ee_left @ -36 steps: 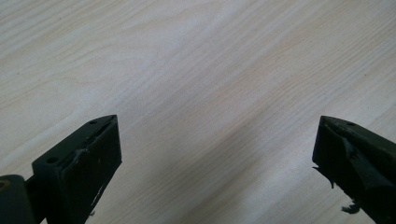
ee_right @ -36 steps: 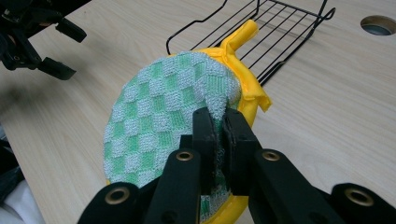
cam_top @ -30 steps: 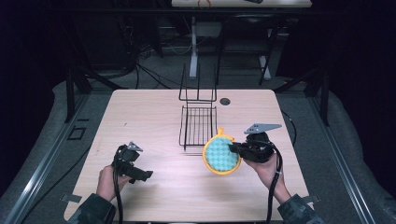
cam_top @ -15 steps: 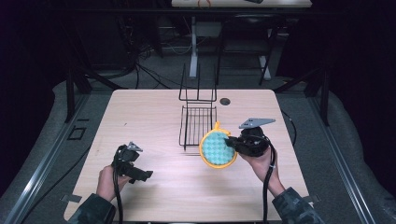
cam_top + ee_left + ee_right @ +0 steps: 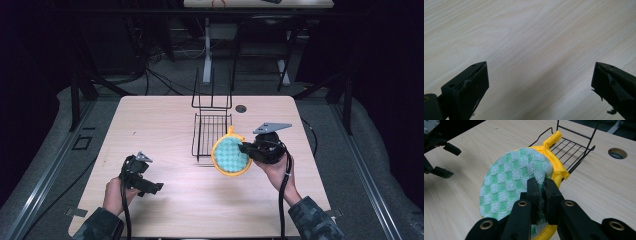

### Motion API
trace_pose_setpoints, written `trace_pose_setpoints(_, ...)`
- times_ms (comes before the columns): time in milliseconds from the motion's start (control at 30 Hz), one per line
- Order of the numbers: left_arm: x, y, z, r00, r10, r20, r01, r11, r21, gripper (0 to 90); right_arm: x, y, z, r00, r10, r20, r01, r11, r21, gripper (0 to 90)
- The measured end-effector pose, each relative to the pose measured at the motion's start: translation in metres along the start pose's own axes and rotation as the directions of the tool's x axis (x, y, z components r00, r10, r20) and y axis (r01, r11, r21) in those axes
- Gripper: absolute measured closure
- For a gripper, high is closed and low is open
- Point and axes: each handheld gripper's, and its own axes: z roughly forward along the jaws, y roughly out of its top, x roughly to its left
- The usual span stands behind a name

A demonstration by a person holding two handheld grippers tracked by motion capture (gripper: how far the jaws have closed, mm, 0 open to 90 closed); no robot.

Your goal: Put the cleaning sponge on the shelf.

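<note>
The table (image 5: 165,115) is a pale wood top with a round cable hole (image 5: 241,108) near its far edge, right of centre. A black wire rack (image 5: 211,131) stands in the middle of the far half, its upright back toward the far edge and its flat grid tray reaching toward the person.

The pad (image 5: 230,155), a round green-and-white checked cloth with a yellow rim and a yellow loop at its top, is held up on edge just off the rack's near right corner, right of the table's centre. In the right gripper view its rim (image 5: 555,157) overlaps the rack's corner (image 5: 574,152); whether they touch I cannot tell.

The right gripper (image 5: 246,149) is clamped on the pad's right side, with the cloth pinched between its two closed jaws, seen close in the right gripper view (image 5: 541,190). The grey plate (image 5: 271,127) sits on top of it.

The left gripper (image 5: 150,189) rests low near the near left corner, well apart from the rack and pad. In the left gripper view its jaws stand wide apart over bare wood (image 5: 536,45), with nothing between them.
</note>
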Motion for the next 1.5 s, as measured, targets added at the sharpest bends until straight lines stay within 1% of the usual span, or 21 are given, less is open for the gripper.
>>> trace_pose_setpoints(400, 0.000, 0.000, 0.001, 1.0000, 0.004, 0.005, -0.004, 1.0000, 0.007, 1.1, -0.002, 0.008, 0.010, 1.0000, -0.003, 0.007, 0.003, 1.000, -0.004, 84.3)
trace_pose_setpoints(667, 0.000, 0.000, 0.001, 1.0000, 0.003, 0.005, -0.003, 0.9999, 0.010, 1.1, -0.002, 0.010, 0.018, 0.9993, -0.010, 0.037, 0.010, 1.000, -0.016, 84.3)
trace_pose_setpoints(700, 0.000, 0.000, 0.001, 1.0000, 0.002, -0.001, -0.002, 1.0000, 0.007, 1.2, -0.002, 0.012, 0.021, 0.9990, -0.020, 0.041, 0.020, 1.000, -0.019, 84.3)
trace_pose_setpoints(767, 0.000, 0.000, 0.001, 1.0000, 0.001, -0.002, -0.001, 1.0000, 0.007, 1.2, -0.001, 0.013, 0.023, 0.9986, -0.025, 0.046, 0.025, 1.000, -0.017, 84.3)
trace_pose_setpoints(1033, 0.000, 0.000, 0.001, 1.0000, 0.001, 0.004, -0.001, 1.0000, 0.008, 1.2, -0.002, 0.016, 0.028, 0.9979, -0.024, 0.060, 0.026, 0.999, -0.032, 84.2)
trace_pose_setpoints(1267, 0.000, 0.000, 0.001, 1.0000, 0.000, 0.004, 0.000, 1.0000, 0.008, 1.2, -0.002, 0.019, 0.035, 0.9976, -0.027, 0.064, 0.029, 0.999, -0.031, 84.1)
trace_pose_setpoints(1300, 0.000, 0.000, 0.001, 1.0000, 0.001, -0.002, -0.001, 1.0000, 0.007, 1.2, -0.003, 0.020, 0.037, 0.9974, -0.028, 0.067, 0.030, 0.999, -0.028, 84.1)
trace_pose_setpoints(1400, 0.000, 0.000, 0.001, 1.0000, 0.001, 0.006, -0.001, 1.0000, 0.008, 1.2, -0.002, 0.022, 0.041, 0.9973, -0.025, 0.069, 0.027, 0.999, -0.029, 84.1)
trace_pose_setpoints(1500, 0.000, 0.000, 0.001, 1.0000, 0.000, 0.004, 0.000, 1.0000, 0.008, 1.2, -0.003, 0.023, 0.043, 0.9969, -0.031, 0.073, 0.033, 0.999, -0.031, 84.1)
